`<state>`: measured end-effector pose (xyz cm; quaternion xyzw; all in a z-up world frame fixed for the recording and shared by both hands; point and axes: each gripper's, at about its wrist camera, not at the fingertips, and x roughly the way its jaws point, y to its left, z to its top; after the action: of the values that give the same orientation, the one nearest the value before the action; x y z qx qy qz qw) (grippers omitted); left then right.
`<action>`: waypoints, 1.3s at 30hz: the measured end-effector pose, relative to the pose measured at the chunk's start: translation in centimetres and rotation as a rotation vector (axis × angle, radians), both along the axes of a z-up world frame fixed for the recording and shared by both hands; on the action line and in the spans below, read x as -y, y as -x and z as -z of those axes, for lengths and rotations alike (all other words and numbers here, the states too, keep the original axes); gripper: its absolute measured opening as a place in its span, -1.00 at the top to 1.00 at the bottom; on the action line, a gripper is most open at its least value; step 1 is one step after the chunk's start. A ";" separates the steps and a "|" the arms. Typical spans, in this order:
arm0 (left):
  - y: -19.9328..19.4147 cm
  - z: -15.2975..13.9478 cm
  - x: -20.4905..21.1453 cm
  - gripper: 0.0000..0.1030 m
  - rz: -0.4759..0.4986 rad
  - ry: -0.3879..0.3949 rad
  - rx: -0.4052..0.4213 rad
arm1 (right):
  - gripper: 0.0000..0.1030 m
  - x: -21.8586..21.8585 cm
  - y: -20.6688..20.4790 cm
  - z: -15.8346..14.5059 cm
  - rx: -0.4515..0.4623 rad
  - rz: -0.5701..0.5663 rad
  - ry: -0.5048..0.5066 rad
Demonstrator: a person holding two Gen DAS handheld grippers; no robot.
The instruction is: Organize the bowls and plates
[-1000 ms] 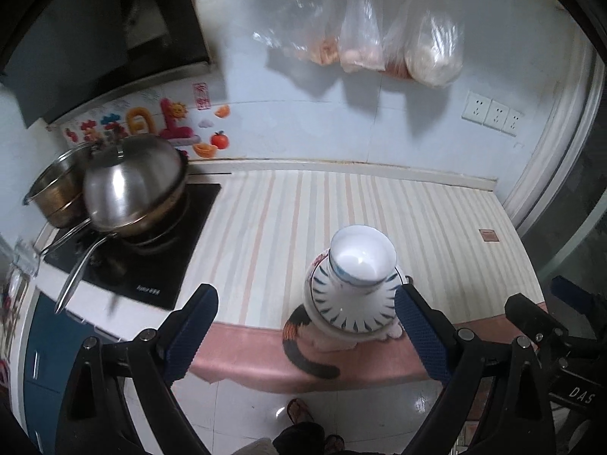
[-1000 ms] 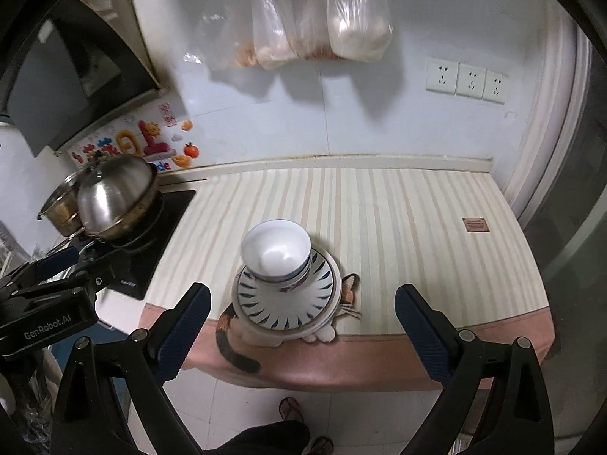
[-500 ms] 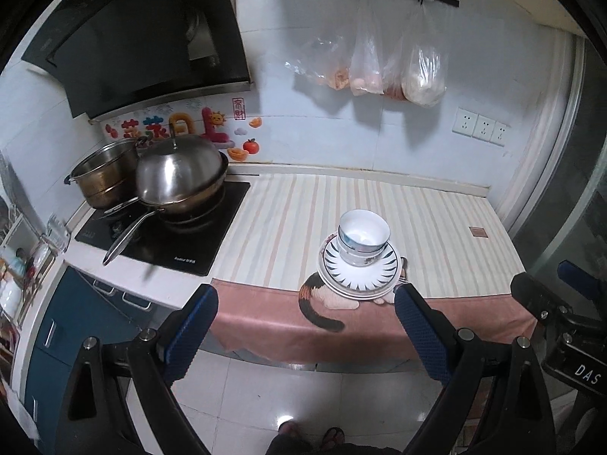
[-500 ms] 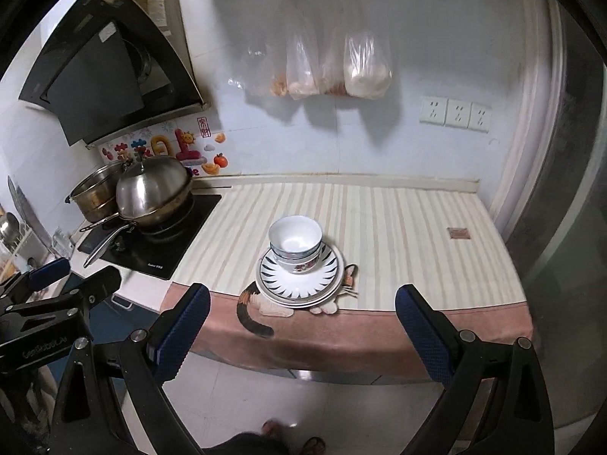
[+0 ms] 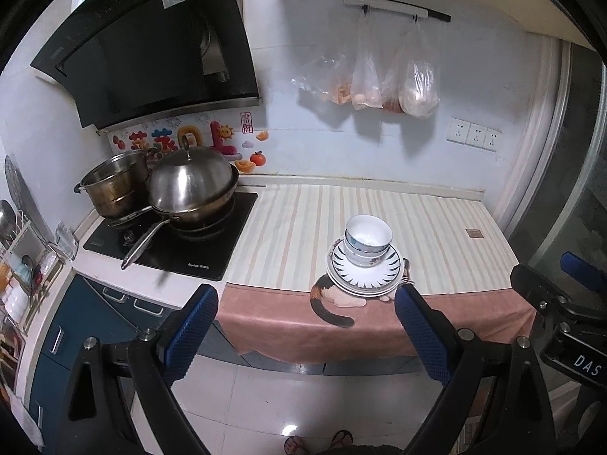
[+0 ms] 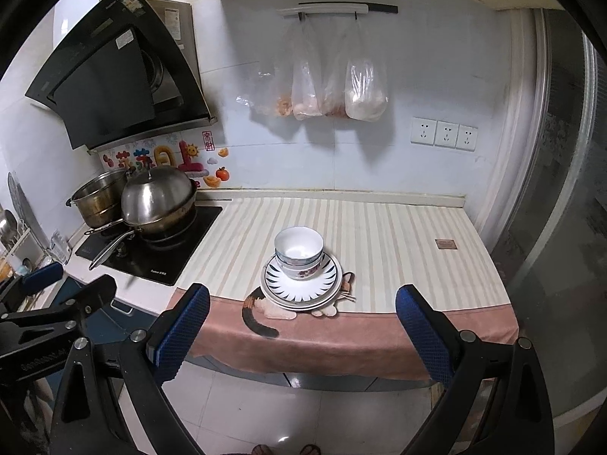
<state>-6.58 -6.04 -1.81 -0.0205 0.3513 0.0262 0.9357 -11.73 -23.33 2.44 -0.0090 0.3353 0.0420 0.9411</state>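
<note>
The worktop carries a striped cloth, with a hob at its left end holding a lidded wok and a pot. Near the front edge, a stack of plates holds nested bowls, the top one empty. Both tools, left and right, hang well apart from the worktop, spread wide, holding nothing.

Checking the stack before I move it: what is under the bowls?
The bowls sit nested on a stack of plates; the top one has a dark ray pattern. Under the plates lies a cat-print cloth. The plates' centres and exact count are hidden.
</note>
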 end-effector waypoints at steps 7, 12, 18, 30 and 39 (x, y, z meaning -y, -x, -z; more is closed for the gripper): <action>0.3 0.0 -0.2 -0.85 0.000 -0.001 0.003 | -0.95 -0.8 0.2 0.5 -0.015 0.006 -0.001; 0.5 0.1 -0.4 -0.85 0.000 0.005 -0.002 | -0.95 -0.9 0.2 0.6 -0.013 0.006 0.002; 0.5 0.3 -0.6 -0.85 0.006 0.002 -0.017 | -0.95 -0.8 0.0 0.7 -0.012 0.011 0.002; -0.2 0.5 -0.4 -0.85 0.004 0.004 -0.006 | -0.95 -0.6 -0.3 0.7 -0.009 0.018 0.014; -0.3 0.5 -0.2 -0.85 0.002 0.008 -0.006 | -0.96 0.1 -0.8 0.9 -0.018 0.033 0.012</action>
<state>-6.25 -5.85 -2.33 -0.0238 0.3542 0.0239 0.9346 -10.96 -23.39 1.52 -0.0090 0.3443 0.0247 0.9385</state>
